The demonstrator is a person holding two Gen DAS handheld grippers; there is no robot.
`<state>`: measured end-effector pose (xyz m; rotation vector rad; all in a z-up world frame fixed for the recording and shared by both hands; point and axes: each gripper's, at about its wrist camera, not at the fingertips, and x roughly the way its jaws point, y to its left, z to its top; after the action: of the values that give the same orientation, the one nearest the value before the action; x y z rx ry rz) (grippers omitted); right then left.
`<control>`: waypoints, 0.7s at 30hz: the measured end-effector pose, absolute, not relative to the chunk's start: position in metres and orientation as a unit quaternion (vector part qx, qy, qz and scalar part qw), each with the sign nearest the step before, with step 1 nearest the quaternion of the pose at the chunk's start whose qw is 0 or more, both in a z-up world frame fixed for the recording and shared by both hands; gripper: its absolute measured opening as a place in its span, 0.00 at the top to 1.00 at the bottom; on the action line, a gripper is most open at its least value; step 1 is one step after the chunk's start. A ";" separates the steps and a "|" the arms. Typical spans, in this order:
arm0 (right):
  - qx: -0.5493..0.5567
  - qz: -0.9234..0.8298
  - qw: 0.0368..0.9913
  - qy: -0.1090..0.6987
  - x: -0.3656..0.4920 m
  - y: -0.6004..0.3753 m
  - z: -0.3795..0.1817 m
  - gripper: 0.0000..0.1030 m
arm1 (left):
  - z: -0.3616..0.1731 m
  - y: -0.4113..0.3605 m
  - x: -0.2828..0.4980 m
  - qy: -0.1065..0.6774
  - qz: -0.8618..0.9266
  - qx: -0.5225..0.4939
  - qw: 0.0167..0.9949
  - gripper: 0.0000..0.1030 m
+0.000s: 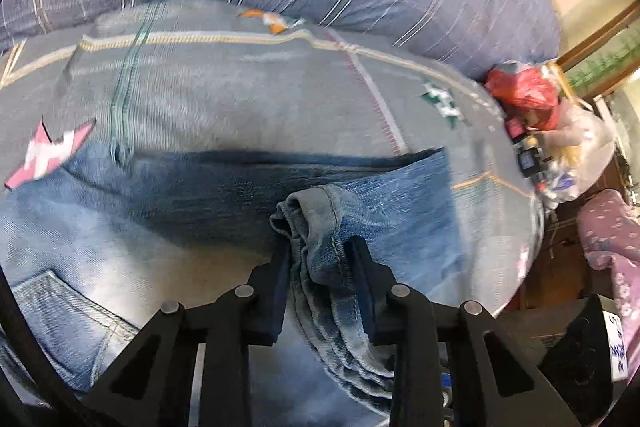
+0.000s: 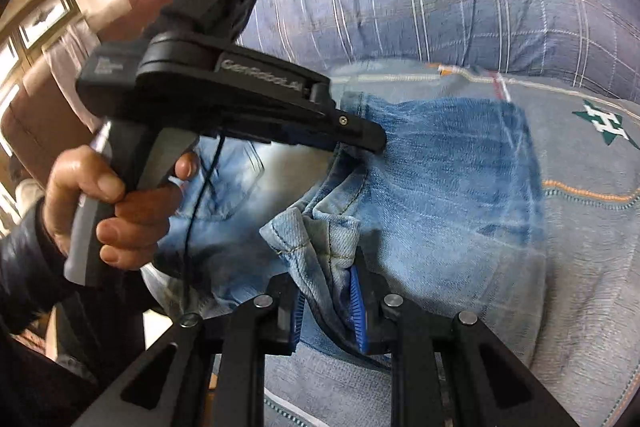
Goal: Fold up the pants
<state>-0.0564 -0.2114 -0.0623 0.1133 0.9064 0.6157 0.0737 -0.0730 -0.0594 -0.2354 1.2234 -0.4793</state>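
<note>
Denim hems pinched in both claws, mid-fold.

Faded blue denim jeans (image 1: 224,195) spread over grey patterned bedcover (image 1: 240,87), ahead of and below both claws. Left claw (image 1: 320,259) clenched on bunched leg hem, thick cuff bulging just beyond its tips; right claw (image 2: 328,267) likewise grasping another layered hem between blue-ribbed pads (image 2: 355,301). Left hand (image 2: 116,203) wrapped round its handle, up and to the left of right claw. Probably fairly heavy, limp but thick cloth, not slippery, not fragile; best taken at stitched hems, deep across all layers, lest inner plies slide free.
</note>
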 end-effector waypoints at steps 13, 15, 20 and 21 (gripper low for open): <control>0.061 0.313 0.821 0.474 -0.046 -0.206 -0.085 0.30 | -0.034 -0.061 0.060 0.521 -0.214 -0.065 0.824 0.68; 0.071 0.341 0.813 0.466 -0.048 -0.205 -0.081 0.27 | -0.025 -0.053 0.053 0.511 -0.212 -0.064 0.830 0.68; 0.146 0.376 0.812 0.422 -0.053 -0.233 -0.060 0.27 | -0.020 -0.039 0.028 0.506 -0.243 -0.101 0.821 0.68; 0.161 0.357 0.822 0.413 -0.051 -0.245 -0.058 0.27 | -0.022 -0.040 0.023 0.510 -0.251 -0.104 0.817 0.68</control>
<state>-0.0510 -0.2450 -0.0581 0.3424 0.8777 0.7594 0.0234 -0.0402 -0.0223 -0.2218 1.0866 -0.5341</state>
